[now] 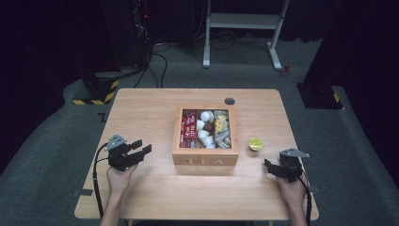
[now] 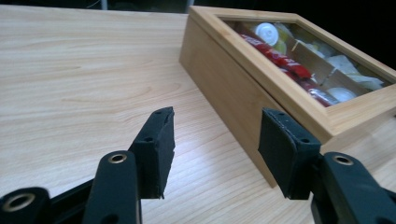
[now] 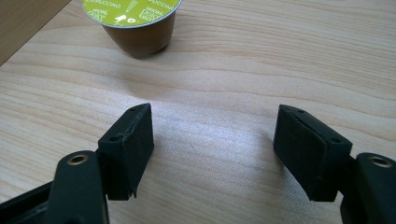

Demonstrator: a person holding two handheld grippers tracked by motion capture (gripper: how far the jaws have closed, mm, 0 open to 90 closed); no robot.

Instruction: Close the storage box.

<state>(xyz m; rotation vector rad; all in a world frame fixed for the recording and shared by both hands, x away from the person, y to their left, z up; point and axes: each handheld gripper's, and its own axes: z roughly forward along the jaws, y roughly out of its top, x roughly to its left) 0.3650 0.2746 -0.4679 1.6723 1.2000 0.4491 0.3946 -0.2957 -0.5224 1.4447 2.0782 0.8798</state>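
Currently, both tongs are held open, nothing gripped. Left tongs (image 2: 212, 154): tea box (image 2: 243, 98) just ahead. Right tongs (image 3: 215, 154): coffee capsule (image 3: 135, 25) ahead on counter (image 3: 233, 70).

You see a pale wooden tea box (image 1: 205, 159), red sachets (image 1: 189, 129) inside, and a lime-green-lidded brown capsule (image 1: 255, 144) on the light woodgrain tabletop (image 1: 150, 113).
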